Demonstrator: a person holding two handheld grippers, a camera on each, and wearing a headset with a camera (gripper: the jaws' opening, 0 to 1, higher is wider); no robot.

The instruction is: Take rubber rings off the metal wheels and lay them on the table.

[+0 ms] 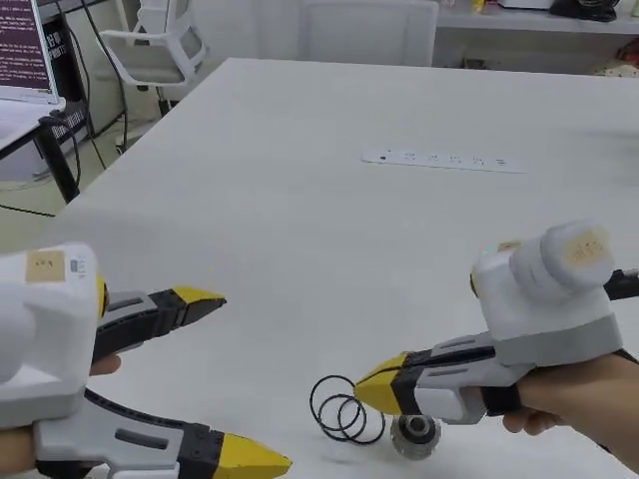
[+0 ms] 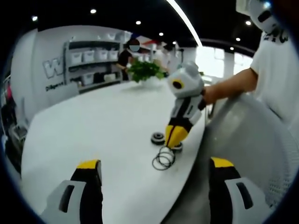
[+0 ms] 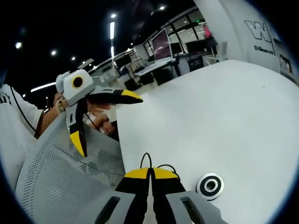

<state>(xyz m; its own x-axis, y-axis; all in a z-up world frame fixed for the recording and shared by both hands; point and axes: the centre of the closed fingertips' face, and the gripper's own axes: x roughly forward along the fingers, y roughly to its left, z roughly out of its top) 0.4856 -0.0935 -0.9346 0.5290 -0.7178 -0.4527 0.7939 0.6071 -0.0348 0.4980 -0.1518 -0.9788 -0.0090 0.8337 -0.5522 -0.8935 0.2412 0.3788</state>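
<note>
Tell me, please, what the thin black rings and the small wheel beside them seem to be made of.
The rings look like rubber: thin, matte black loops, overlapping loosely. The wheel looks like metal: silvery grey with bright glints; the dark band on it in the right gripper view may be rubber.
</note>
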